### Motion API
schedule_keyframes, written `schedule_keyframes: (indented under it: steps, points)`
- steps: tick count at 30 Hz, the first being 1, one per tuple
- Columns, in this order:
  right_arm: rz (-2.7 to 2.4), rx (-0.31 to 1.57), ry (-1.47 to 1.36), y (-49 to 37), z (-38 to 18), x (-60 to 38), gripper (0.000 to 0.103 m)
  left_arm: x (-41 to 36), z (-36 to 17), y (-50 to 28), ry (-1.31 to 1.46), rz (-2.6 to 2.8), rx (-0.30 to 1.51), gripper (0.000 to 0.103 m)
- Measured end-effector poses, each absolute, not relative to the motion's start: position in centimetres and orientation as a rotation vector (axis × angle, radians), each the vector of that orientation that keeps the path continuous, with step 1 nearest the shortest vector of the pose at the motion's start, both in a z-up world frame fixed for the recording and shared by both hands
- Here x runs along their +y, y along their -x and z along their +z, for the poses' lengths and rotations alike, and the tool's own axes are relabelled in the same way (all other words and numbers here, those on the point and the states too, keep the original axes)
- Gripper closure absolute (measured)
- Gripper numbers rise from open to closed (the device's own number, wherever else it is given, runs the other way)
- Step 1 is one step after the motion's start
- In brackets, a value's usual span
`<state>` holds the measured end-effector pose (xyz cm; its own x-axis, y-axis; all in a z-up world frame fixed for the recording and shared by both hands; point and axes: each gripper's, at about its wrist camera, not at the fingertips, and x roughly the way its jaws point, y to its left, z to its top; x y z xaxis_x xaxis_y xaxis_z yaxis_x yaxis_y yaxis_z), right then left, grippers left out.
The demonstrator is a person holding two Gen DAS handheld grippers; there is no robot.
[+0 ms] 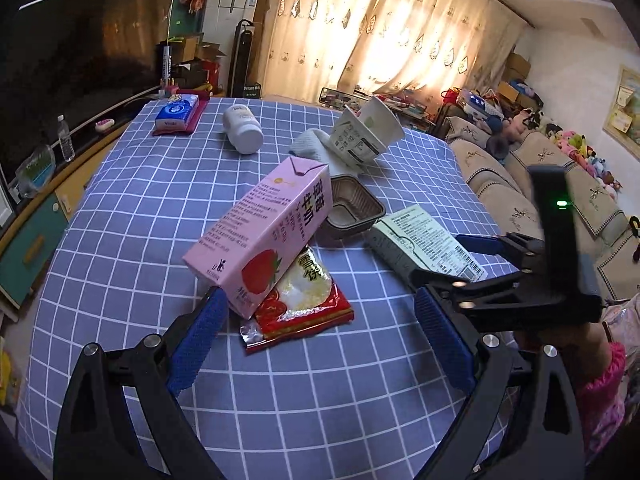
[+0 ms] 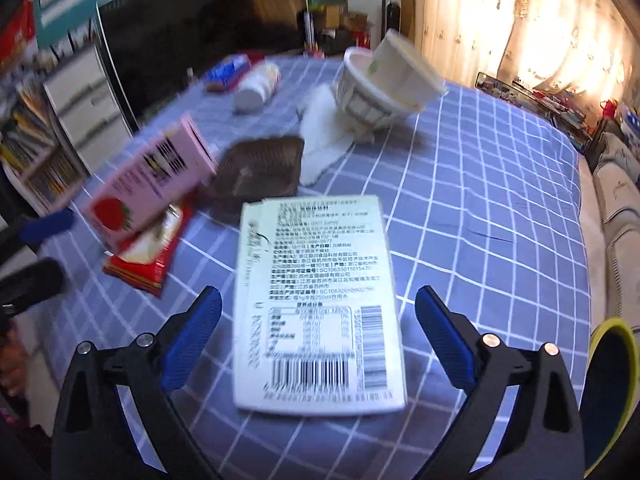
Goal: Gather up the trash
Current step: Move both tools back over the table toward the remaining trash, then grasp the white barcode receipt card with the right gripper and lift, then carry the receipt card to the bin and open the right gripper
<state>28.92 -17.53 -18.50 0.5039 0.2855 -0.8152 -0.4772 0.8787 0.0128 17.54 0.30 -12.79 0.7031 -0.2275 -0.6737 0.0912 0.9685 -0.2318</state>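
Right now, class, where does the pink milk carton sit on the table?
In the left wrist view the pink milk carton lies tilted mid-table, propped on the red snack packet, with the foil tray just right of it.

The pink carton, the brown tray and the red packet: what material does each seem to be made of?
Pink carton: coated paperboard, slightly glossy; folded, glued top seams and flat printed faces.
Brown tray: probably thin aluminium foil, dull metallic; ribbed, crimped walls. Moulded plastic is possible.
Red packet: plastic or foil film, shiny; wrinkled surface and a silvery torn edge.
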Motion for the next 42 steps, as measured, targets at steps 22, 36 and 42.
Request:
schedule_keyframes:
  steps: [22,36,42]
  points:
    - [0.416,0.954,0.122,-29.4,-19.0,-19.3,0.035,0.0,-14.3,-18.5,0.196,-0.184,0.8,0.01]
    - [0.167,0.872,-0.04,-26.4,-16.4,-31.2,0.035,-2.0,-15.0,-19.3,0.164,-0.204,0.827,0.01]
    - [-0.037,0.859,-0.115,-26.2,-16.7,-39.3,0.035,-3.1,-15.1,-19.7,0.142,-0.21,0.836,0.01]
